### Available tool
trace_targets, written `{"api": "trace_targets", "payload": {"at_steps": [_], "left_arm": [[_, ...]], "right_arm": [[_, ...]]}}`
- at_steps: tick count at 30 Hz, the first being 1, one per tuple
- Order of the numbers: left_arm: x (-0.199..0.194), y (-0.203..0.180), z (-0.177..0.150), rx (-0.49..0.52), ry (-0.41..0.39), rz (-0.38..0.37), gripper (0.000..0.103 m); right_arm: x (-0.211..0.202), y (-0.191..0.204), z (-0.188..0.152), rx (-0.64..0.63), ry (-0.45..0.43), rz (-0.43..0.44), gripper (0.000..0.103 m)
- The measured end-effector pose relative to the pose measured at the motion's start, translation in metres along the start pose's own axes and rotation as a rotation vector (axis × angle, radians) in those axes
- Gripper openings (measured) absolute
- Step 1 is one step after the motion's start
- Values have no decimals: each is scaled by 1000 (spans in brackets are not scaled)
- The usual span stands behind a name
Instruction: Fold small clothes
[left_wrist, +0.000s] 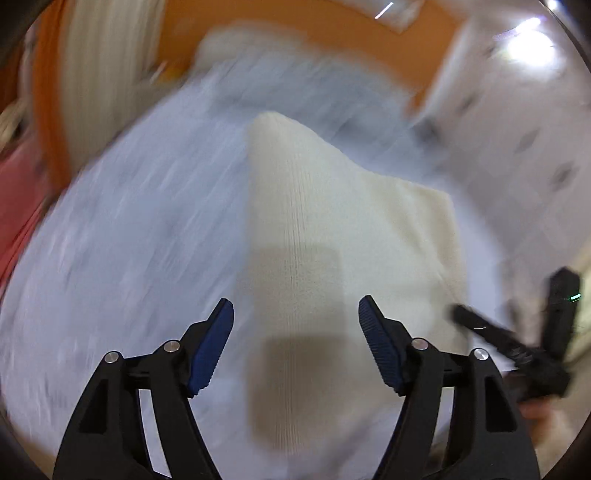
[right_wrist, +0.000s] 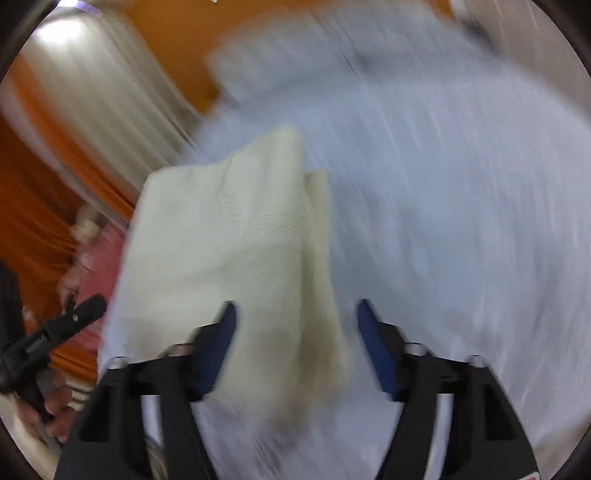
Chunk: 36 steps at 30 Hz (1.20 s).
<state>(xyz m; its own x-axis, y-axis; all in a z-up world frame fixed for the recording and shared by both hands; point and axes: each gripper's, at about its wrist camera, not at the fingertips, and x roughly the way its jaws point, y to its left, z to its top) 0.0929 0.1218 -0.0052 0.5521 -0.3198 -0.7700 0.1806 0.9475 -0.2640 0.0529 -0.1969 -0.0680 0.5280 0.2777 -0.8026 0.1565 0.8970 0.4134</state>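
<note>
Left gripper (left_wrist: 295, 321) agape over cream cloth (left_wrist: 332, 229) — right view: 2 layers.

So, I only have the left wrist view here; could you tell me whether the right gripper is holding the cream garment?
Observer: No, the right gripper is open, with the cream garment lying between its fingers, ungrasped.
Operator: Thank you. Does the garment look folded from that side?
Observer: Yes, a narrower layer shows beside the top panel's edge.
Operator: Is anything beyond the bed sheet on that side?
Observer: Something pink lies past the bed sheet, too blurred to identify.
</note>
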Motion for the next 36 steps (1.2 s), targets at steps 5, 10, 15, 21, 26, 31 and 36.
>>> {"api": "trace_targets", "payload": {"at_steps": [5,10,15,21,26,31,36], "left_arm": [[33,47,-74,-128,123,33,66],[34,43,-80,-217,96,-46,75],[71,18,-75,-66,176,-20,74],[74,16,-93,75,171,71,47],[92,48,-81,-24,208,131,30],[101,52,-79,-40,229,166,32],[102,49,-82,-15,237,200,35]], "right_arm": [[5,-28,-38,82,43,24,59],[19,-7,-13,79,17,36,75],[70,4,7,116,138,55,71],[62,29,14,38,109,85,22],[26,42,31,27,11,185,21],[96,-1,-2,49,192,25,21],[95,3,-1,11,171,15,21]]}}
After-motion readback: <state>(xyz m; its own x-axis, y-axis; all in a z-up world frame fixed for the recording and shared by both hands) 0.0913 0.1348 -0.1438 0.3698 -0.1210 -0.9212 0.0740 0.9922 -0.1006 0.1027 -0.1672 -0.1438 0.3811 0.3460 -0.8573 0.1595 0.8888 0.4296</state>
